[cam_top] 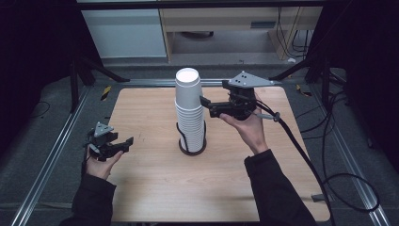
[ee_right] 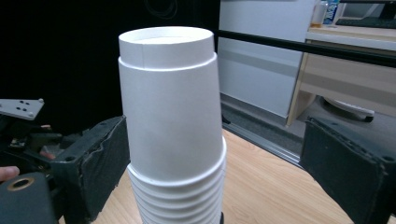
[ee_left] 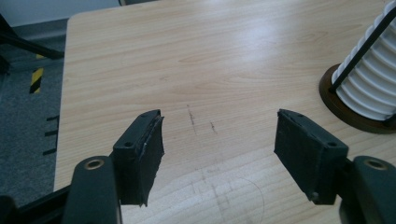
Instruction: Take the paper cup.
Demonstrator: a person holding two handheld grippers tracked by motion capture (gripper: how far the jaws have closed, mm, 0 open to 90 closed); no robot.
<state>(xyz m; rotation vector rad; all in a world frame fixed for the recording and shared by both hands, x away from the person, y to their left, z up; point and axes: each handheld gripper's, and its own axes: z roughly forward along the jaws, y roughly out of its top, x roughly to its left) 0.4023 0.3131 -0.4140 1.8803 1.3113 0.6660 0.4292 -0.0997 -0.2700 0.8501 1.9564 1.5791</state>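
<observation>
A tall stack of white paper cups [cam_top: 189, 113], bottoms up, stands in a black wire holder with a round dark base [cam_top: 192, 149] at the middle of the wooden table [cam_top: 155, 188]. My right gripper [cam_top: 208, 106] is level with the top of the stack, to its right. In the right gripper view the top cup [ee_right: 173, 116] stands between the open jaws of the right gripper [ee_right: 217, 154], with a wide gap on one side. My left gripper [cam_top: 126, 145] hovers at the table's left edge. Its jaws [ee_left: 219, 140] are apart with nothing between them, and the stack [ee_left: 369, 79] is off to the right.
Aluminium rails [cam_top: 56, 146] run along both sides of the table. Black cables [cam_top: 329, 155] trail over the floor at the right, one from the right gripper. A white cabinet [cam_top: 124, 33] and a wooden desk [cam_top: 226, 19] stand beyond the far edge.
</observation>
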